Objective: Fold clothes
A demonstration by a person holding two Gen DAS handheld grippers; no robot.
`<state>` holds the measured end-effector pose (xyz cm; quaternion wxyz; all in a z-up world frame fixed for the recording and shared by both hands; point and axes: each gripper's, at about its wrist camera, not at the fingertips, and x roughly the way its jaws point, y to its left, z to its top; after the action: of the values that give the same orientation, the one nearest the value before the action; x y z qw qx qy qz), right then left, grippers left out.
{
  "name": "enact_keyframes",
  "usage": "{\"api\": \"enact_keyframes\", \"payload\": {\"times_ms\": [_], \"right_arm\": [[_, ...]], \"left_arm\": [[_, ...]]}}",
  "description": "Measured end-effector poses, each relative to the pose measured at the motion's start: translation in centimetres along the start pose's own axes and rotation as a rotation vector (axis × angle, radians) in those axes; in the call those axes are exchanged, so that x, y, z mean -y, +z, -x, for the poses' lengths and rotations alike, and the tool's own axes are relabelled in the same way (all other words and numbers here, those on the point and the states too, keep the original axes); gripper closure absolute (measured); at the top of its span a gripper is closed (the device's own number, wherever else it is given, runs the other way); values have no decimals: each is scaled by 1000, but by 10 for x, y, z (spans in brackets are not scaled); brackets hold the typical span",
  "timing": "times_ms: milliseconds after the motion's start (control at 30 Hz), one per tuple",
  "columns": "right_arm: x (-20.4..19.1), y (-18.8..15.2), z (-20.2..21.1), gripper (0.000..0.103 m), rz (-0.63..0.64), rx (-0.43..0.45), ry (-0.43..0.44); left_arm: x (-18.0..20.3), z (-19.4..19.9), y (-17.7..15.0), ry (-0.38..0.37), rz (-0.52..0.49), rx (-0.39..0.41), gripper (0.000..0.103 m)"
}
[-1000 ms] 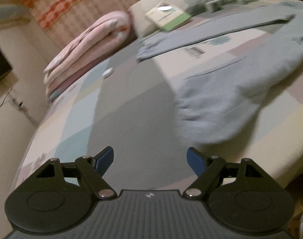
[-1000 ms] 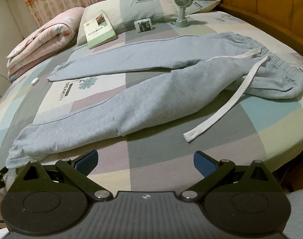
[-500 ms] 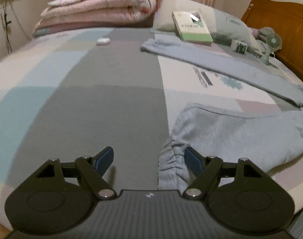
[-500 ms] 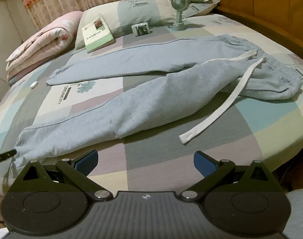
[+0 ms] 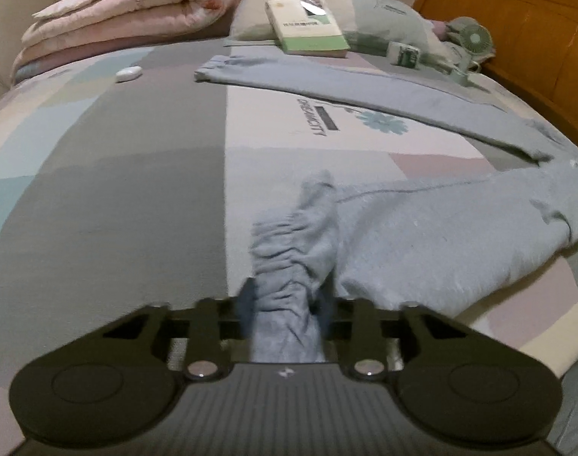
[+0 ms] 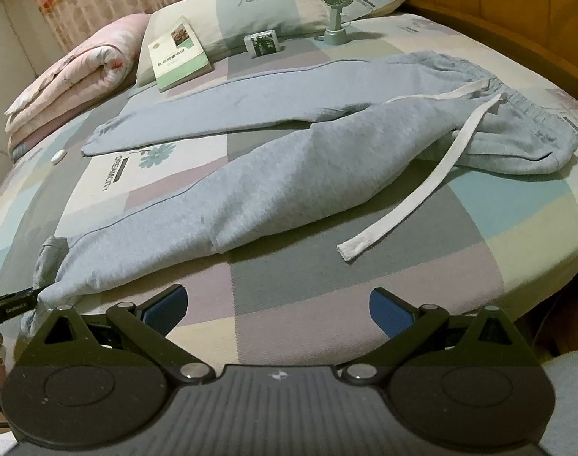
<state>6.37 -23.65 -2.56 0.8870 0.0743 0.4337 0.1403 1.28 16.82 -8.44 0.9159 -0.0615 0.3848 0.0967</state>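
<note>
In the left wrist view, the left gripper (image 5: 285, 304) was pinching the gathered cuff (image 5: 289, 250) of the near leg of a pair of grey sweatpants (image 5: 422, 243), the fabric bunched between its blue pads. The pants lay spread across the patchwork bed (image 5: 137, 190), the far leg reaching toward a book (image 5: 308, 26) leaning on a pillow (image 5: 372, 19).

In the right wrist view, the right gripper (image 6: 277, 304) hung with its fingers spread and nothing between them, above the bed's near edge. The two legs lay splayed apart, the waistband (image 6: 524, 114) to the right, and a white drawstring (image 6: 410, 190) trailed loose over the cover.

Judging from this, the step was carrying the near leg onto the far one. To do it well, the pinch should take both layers of the cuff, the lift should stay low and even, and the drawstring wants tucking clear so it does not get caught inside the fold.
</note>
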Motion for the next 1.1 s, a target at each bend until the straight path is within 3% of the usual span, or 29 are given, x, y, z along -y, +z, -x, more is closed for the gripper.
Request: {"api": "enact_keyframes", "payload": {"times_ms": [233,467,533,600,667,767,900,967,1100], "right_arm": [[3,-1,1,0,-6,3,3],[3,-1,2,0,-5,10,6],[3,-1,2,0,-12,9,4],[2,-1,0,0,-15,4,4],[1,-1,-1,0,-12,0,5],[-1,-1,-3,0,-3,-4,10],[-1,-1,-3,0,2,-6,9],[0,-1,-3,0,-3,-6,6],[3,-2,-4,0,-13,-8,3]], "left_arm": [[-16,37,19,124,39,105,79],[-37,40,28,200,103,100,77],[-42,38,27,208,115,93,66],[-46,38,28,225,121,95,36],[-48,47,29,238,121,143,27],[-48,55,34,234,108,176,26],[-51,42,36,256,86,155,32],[-55,29,33,241,91,117,39],[-61,0,19,187,101,26,39]]}}
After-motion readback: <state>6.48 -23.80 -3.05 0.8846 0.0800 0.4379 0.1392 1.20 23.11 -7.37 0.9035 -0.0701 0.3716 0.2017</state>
